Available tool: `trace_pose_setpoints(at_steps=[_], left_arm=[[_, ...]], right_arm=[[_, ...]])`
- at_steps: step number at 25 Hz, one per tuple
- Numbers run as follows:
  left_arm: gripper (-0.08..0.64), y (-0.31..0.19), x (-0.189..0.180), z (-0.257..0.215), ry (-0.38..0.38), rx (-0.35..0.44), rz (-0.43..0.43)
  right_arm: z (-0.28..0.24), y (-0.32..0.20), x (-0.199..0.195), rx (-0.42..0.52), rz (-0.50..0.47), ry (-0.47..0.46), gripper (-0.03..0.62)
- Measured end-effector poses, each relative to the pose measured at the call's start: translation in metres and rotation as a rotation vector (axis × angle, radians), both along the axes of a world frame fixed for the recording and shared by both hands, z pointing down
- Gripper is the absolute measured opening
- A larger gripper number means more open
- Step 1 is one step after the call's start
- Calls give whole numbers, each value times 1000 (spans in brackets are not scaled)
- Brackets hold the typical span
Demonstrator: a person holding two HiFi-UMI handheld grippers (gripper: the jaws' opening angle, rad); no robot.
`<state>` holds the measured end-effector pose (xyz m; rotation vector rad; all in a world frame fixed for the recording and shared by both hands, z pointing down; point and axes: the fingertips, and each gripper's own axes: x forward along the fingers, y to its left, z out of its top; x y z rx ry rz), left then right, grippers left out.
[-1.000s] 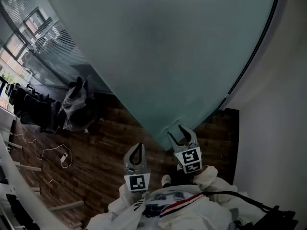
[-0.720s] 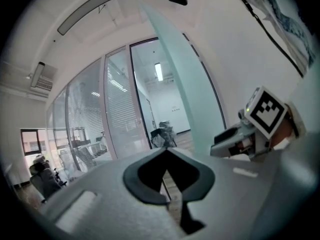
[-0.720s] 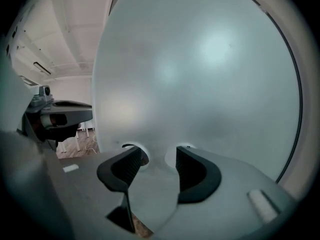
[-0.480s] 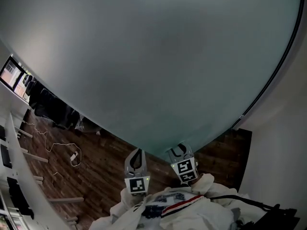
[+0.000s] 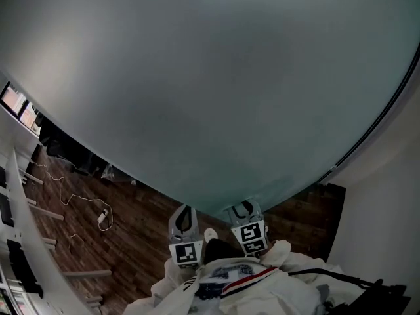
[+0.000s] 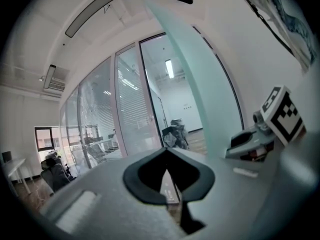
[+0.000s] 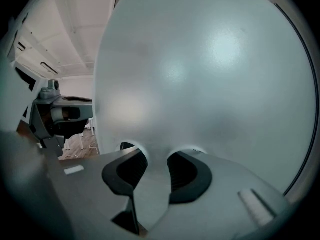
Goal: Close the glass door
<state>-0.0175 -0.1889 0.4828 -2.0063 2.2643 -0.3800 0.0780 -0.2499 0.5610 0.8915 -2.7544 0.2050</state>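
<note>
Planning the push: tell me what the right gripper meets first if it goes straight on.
The frosted glass door: it fills the view just beyond the right gripper, apparently almost touching. Its jaws have just been closing, with nothing between them.

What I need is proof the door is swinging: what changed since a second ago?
The glass door swung across, hiding most of the room. The right claw has been closing partway, nothing between its jaws, tips at the glass. The left claw stayed shut.

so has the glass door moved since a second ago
Yes. The glass door has swung left across the wood floor, now hiding most of the chairs.
</note>
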Motion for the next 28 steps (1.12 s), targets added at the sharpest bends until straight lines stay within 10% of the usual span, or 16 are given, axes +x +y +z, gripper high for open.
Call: trace_pose_setpoints(at_steps=[17, 28], left_arm=[[2, -113, -119, 26, 34, 25, 183], [2, -174, -122, -12, 46, 37, 333]], right_arm=[[21, -102, -65, 2, 200, 33, 123], [-11, -179, -57, 4, 320, 14, 123]])
